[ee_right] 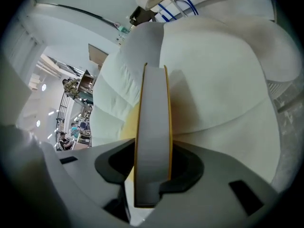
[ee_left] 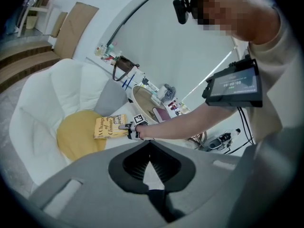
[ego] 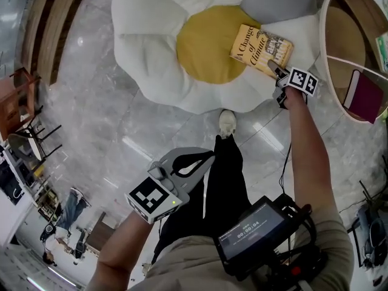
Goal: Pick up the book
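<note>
A yellow book [ego: 260,48] lies on the flower-shaped cushion, half on the yellow centre [ego: 206,47] and half on a white petal. My right gripper [ego: 274,70] reaches its near right corner. In the right gripper view the book [ee_right: 153,127] stands edge-on, its grey page block filling the gap, and the right gripper [ee_right: 152,175] has a jaw against each cover. The left gripper view shows the book [ee_left: 110,126] and the right gripper [ee_left: 127,126] from afar. My left gripper [ego: 203,156] hangs low over the floor, far from the book; the left gripper [ee_left: 150,146] has its tips together, holding nothing.
The white petals [ego: 145,47] spread over a marble floor. A round white shelf unit [ego: 324,38] with a maroon book [ego: 365,96] stands close to the right. The person's leg and shoe [ego: 227,124] stand at the cushion's near edge. Chairs [ego: 24,114] stand far left.
</note>
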Tool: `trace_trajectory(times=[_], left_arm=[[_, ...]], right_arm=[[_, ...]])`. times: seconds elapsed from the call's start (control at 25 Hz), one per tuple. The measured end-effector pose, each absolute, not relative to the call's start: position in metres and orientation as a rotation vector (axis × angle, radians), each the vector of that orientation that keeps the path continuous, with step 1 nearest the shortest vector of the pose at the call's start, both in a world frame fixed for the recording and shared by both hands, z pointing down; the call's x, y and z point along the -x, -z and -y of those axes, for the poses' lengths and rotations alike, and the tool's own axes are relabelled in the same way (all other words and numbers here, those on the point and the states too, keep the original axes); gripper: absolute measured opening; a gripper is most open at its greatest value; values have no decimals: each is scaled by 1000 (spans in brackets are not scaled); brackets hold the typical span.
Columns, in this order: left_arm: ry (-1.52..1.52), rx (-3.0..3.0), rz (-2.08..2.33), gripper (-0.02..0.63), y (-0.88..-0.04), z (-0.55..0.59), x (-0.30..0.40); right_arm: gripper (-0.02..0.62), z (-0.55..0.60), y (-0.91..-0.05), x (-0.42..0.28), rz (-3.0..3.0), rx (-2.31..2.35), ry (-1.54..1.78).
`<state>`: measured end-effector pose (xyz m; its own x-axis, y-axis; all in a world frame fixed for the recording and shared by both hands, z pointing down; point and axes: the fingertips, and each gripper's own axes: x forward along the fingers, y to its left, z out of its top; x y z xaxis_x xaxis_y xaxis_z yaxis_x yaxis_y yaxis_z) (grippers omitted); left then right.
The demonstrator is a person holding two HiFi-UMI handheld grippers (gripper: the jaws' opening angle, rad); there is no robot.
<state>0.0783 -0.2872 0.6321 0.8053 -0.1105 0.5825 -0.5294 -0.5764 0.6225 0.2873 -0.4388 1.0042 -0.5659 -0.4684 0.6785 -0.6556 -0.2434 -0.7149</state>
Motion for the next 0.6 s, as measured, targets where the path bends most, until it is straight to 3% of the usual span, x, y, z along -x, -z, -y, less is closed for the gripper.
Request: trace_trajectory(times=[0.6], left_arm=[[-545,-2223,526,8,-579,287,-23]], right_arm=[[144,448,-915,-229,1866,-1464,-1978]])
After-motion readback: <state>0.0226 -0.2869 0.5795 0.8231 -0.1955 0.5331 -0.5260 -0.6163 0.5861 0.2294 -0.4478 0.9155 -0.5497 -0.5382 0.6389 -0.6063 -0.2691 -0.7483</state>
